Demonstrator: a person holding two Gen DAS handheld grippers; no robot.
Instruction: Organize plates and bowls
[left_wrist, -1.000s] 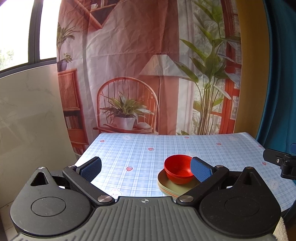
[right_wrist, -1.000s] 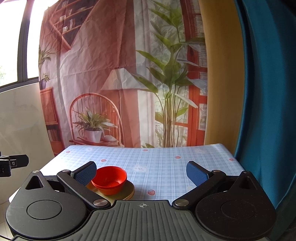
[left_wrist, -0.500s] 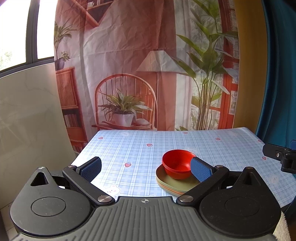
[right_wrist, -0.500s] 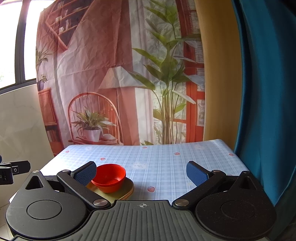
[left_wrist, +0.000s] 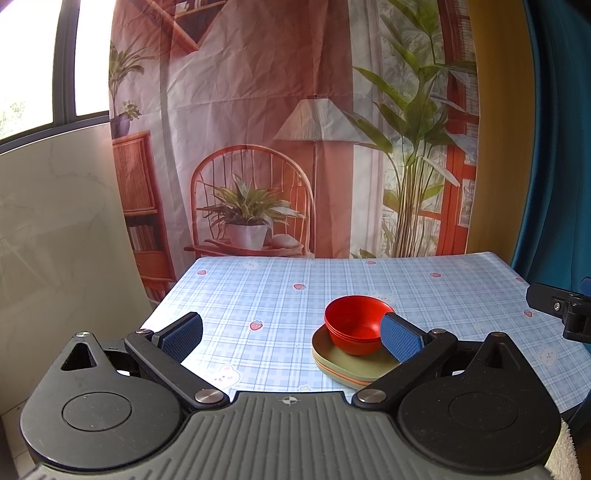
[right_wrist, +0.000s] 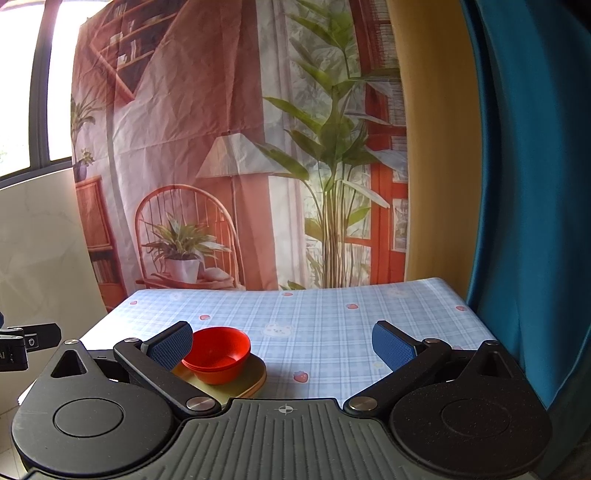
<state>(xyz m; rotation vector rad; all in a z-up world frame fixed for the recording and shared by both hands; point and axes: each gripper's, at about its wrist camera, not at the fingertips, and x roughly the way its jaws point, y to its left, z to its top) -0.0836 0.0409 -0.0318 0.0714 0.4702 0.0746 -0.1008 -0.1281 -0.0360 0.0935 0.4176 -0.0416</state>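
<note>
Red bowls (left_wrist: 354, 325) nested on stacked plates (left_wrist: 343, 363), near the table's (left_wrist: 258, 295) front edge.
Left gripper (left_wrist: 291, 334) and right gripper (right_wrist: 282, 345) hover before the table, jaws spread, holding nothing.

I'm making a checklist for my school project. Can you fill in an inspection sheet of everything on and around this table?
Surface: table with a blue checked cloth, strawberry and bear prints.
Job's things: red bowls nested together, sitting on stacked plates, green on top.
Clutter: nothing seen.
Grippers: left hand-held gripper open and empty, plates to its right; right hand-held gripper open and empty, bowls by its left finger.
Cables: nothing seen.
Surroundings: printed backdrop of a chair, lamp and plants; window at left; blue curtain at right.
</note>
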